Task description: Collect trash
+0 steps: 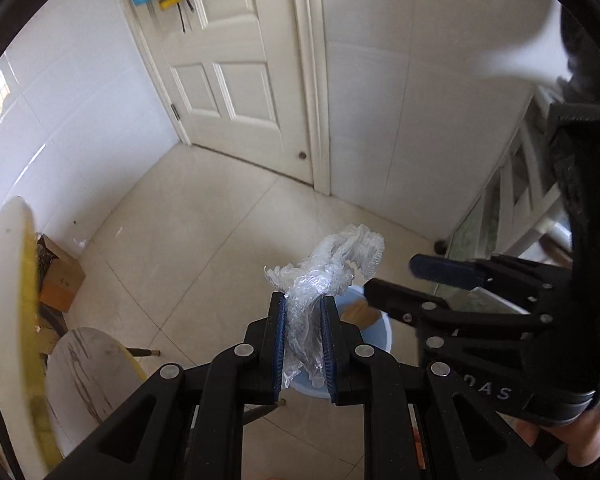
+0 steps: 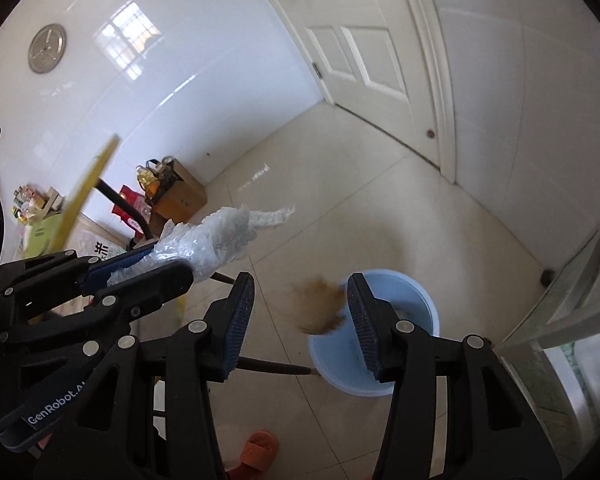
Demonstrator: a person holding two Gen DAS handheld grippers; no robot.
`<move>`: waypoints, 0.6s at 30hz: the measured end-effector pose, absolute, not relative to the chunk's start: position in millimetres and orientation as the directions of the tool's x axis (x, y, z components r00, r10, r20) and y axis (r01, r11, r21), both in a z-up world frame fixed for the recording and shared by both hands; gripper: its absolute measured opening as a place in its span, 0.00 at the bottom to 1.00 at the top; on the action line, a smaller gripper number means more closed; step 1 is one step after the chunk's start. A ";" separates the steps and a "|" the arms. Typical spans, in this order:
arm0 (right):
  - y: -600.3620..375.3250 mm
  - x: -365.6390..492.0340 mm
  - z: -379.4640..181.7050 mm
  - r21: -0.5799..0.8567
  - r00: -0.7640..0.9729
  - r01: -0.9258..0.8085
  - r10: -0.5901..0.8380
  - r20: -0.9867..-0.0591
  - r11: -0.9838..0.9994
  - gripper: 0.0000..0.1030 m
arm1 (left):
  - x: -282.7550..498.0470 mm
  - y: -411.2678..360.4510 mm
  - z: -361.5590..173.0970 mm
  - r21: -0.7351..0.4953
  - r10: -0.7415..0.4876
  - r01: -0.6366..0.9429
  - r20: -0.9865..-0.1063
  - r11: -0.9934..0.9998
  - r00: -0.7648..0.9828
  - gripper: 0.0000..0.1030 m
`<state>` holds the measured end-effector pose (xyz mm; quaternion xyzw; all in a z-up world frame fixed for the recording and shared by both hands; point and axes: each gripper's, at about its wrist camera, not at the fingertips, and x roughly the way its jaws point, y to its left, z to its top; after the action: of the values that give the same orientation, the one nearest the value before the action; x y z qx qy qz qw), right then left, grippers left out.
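Bin: pale blue bucket [image 2: 384,320] standing on the tiled floor [image 2: 320,184], rim up and open; only a sliver of its inside shows in the right wrist view, and what lies in it cannot be told.
Bin in left view: the bin [image 1: 374,330] shows only in part, behind and below the left gripper, with a tan scrap inside its rim.
Brown scrap: blurred tan piece [image 2: 320,306] in the air at the bin's near-left rim, between the right gripper's fingers in the view, touching neither.
Plastic wrap: crumpled clear film [image 1: 324,276], up above the bin, pinched in the left gripper; its loose end fans out past the fingertips.
Left gripper: [image 1: 303,312] closed narrow on the plastic wrap, blue pads pressing either side, aimed down and forward over the bin.
Left gripper from the right view: [image 2: 160,262] lying to the left of the bin and higher, the plastic wrap [image 2: 220,240] sticking out of its tips toward the door.
Right gripper: [image 2: 300,292] spread wide, holding nothing, fingers pointing down at the bin, one either side of the bin's left rim.
Right gripper from the left view: [image 1: 396,278] just right of the plastic wrap, above the bin, fingers apart.
Box: cardboard box [image 2: 182,196] well left of the bin, against the wall, with an oil bottle [image 2: 148,182] beside it.
Door: white panelled door [image 2: 364,40] far beyond the bin.
Slipper: orange [image 2: 258,454] on the floor, near side of the bin.
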<state>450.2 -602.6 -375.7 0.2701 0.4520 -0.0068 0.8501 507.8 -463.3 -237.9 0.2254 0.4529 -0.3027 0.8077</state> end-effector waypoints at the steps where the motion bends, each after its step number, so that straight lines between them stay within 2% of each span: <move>1: -605.5 451.1 -381.2 0.448 0.584 0.267 0.226 -0.780 0.854 0.49 | 514.2 -469.0 -245.0 0.089 -0.279 0.694 -0.873 0.714 0.399 0.13; 6: -618.1 443.6 -397.7 0.432 0.562 0.296 0.211 -0.800 0.852 0.55 | 535.4 -492.5 -270.0 0.079 -0.263 0.695 -0.890 0.715 0.372 0.17; 10: -624.9 436.4 -397.6 0.421 0.559 0.311 0.195 -0.806 0.852 0.55 | 543.3 -502.4 -275.4 0.069 -0.265 0.691 -0.892 0.720 0.366 0.19; 11: -625.2 434.1 -394.3 0.420 0.561 0.313 0.191 -0.806 0.852 0.55 | 542.9 -502.3 -275.0 0.072 -0.263 0.689 -0.892 0.721 0.369 0.23; 13: -626.4 431.3 -388.8 0.414 0.565 0.313 0.184 -0.805 0.855 0.55 | 540.4 -502.0 -270.2 0.084 -0.256 0.677 -0.886 0.731 0.387 0.37; 15: -625.2 424.8 -378.6 0.406 0.574 0.319 0.166 -0.802 0.857 0.56 | 535.3 -497.0 -263.4 0.113 -0.238 0.651 -0.873 0.751 0.426 0.65; 17: -625.3 419.2 -369.3 0.411 0.586 0.319 0.163 -0.794 0.854 0.56 | 534.4 -491.1 -252.5 0.113 -0.245 0.633 -0.859 0.766 0.449 0.75; 18: -624.3 415.1 -363.4 0.407 0.589 0.322 0.155 -0.793 0.855 0.58 | 531.9 -487.5 -246.0 0.099 -0.261 0.633 -0.853 0.768 0.451 0.75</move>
<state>415.1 -624.3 -363.4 0.2648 0.4507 -0.0490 0.8511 531.9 -487.5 -246.0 0.2068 0.4488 -0.2705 0.8262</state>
